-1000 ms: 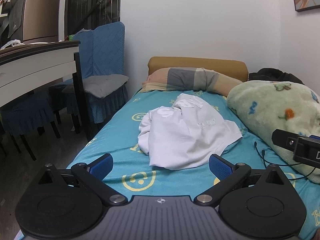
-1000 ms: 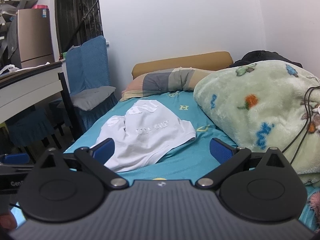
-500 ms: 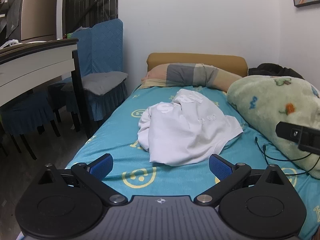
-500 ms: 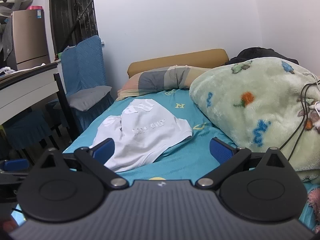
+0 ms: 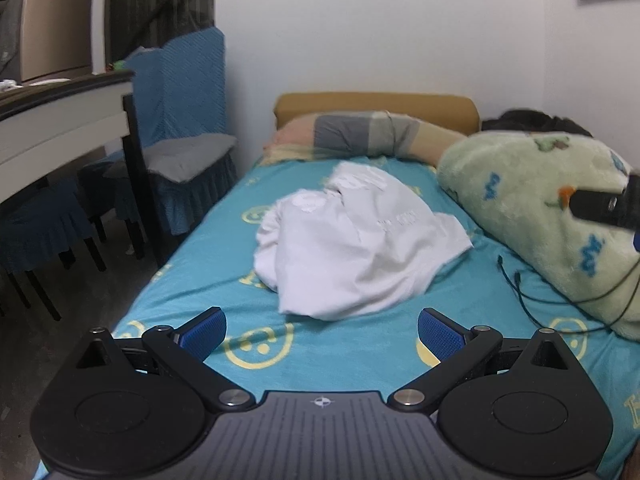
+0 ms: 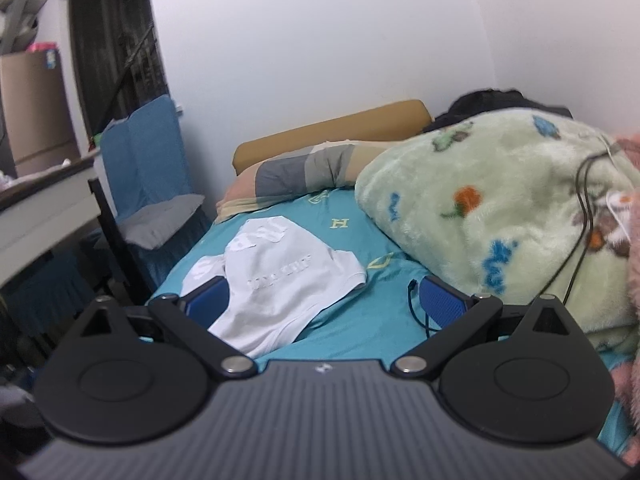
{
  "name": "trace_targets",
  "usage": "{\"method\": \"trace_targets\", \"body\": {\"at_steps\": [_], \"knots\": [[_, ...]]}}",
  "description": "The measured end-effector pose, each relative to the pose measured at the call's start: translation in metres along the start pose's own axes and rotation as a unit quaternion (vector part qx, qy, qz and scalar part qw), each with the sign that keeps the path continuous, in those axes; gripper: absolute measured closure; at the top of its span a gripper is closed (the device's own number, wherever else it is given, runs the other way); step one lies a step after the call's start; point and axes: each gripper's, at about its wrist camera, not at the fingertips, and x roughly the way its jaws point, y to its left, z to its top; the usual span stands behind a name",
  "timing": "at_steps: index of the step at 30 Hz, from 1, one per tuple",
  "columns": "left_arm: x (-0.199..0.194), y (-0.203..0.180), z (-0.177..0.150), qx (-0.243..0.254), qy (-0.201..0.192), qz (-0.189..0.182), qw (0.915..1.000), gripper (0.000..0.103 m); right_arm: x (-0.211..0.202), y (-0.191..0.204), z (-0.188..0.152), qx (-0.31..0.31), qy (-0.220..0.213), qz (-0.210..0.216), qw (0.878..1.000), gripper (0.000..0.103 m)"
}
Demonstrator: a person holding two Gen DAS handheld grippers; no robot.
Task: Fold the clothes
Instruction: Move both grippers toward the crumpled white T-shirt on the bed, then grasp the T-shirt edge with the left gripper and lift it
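A crumpled white T-shirt point(image 5: 356, 244) with pale lettering lies bunched in the middle of the teal bed sheet point(image 5: 320, 344). My left gripper point(image 5: 322, 330) hovers open over the sheet, just short of the shirt's near hem, with nothing between its blue pads. In the right wrist view the same white T-shirt point(image 6: 280, 280) spreads ahead and to the left. My right gripper point(image 6: 324, 302) is open and empty above the shirt's near right part; its left blue pad point(image 6: 208, 306) overlaps the cloth in the picture. The right gripper's black body point(image 5: 604, 204) shows at the left view's right edge.
A green fleece blanket point(image 5: 540, 208) is heaped along the bed's right side, with a black cable point(image 5: 520, 288) trailing onto the sheet. A striped pillow point(image 5: 360, 136) and tan headboard point(image 5: 376, 104) lie at the far end. A blue-covered chair point(image 5: 180, 128) and white desk point(image 5: 60, 120) stand left.
Both grippers have moved forward toward the shirt. The right gripper has risen and advanced, so the shirt now sits between its fingers in the picture. The shirt has not moved.
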Motion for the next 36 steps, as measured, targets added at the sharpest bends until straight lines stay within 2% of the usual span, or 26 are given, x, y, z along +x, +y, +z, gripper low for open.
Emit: {"method": "trace_targets", "body": {"at_steps": [4, 9, 14, 16, 19, 21, 23, 24, 25, 26, 27, 31, 36], "knots": [[0.023, -0.017, 0.003, 0.039, 0.024, -0.026, 0.9986, 0.0, -0.003, -0.013, 0.001, 0.024, -0.009, -0.028, 0.999, 0.0], [0.07, -0.045, 0.007, 0.1, 0.069, -0.055, 0.9911, 0.004, 0.01, -0.033, 0.001, 0.053, 0.008, -0.066, 0.996, 0.0], [0.119, -0.067, 0.002, 0.144, 0.073, -0.058, 0.9852, 0.015, 0.028, -0.048, -0.004, 0.086, 0.03, -0.074, 0.993, 0.0], [0.138, -0.071, 0.0, 0.157, 0.063, -0.058, 0.9839, 0.023, 0.036, -0.051, -0.006, 0.092, 0.039, -0.076, 0.992, 0.0], [0.164, -0.073, -0.002, 0.168, 0.042, -0.062, 0.9829, 0.029, 0.053, -0.051, -0.011, 0.1, 0.049, -0.076, 0.991, 0.0], [0.178, -0.072, -0.002, 0.16, 0.031, -0.072, 0.9839, 0.033, 0.066, -0.05, -0.014, 0.103, 0.055, -0.075, 0.99, 0.0], [0.19, -0.069, 0.001, 0.145, 0.025, -0.084, 0.9857, 0.042, 0.078, -0.047, -0.017, 0.099, 0.059, -0.072, 0.991, 0.0], [0.195, -0.067, 0.004, 0.133, 0.025, -0.089, 0.9868, 0.056, 0.085, -0.046, -0.018, 0.098, 0.061, -0.071, 0.991, 0.0], [0.2, -0.065, 0.007, 0.122, 0.025, -0.094, 0.9878, 0.089, 0.091, -0.044, -0.02, 0.092, 0.062, -0.07, 0.991, 0.0], [0.199, -0.06, 0.012, 0.099, 0.023, -0.107, 0.9891, 0.094, 0.096, -0.044, -0.022, 0.083, 0.062, -0.07, 0.992, 0.0], [0.194, -0.055, 0.018, 0.076, 0.011, -0.117, 0.9902, 0.094, 0.1, -0.043, -0.024, 0.074, 0.059, -0.071, 0.993, 0.0], [0.168, -0.04, 0.044, 0.035, -0.009, -0.152, 0.9878, 0.095, 0.111, -0.045, -0.029, 0.061, 0.052, -0.078, 0.994, 0.0], [0.118, -0.015, 0.065, 0.006, -0.013, -0.193, 0.981, 0.096, 0.107, -0.033, -0.027, 0.03, 0.03, -0.038, 0.998, 0.0]]}}
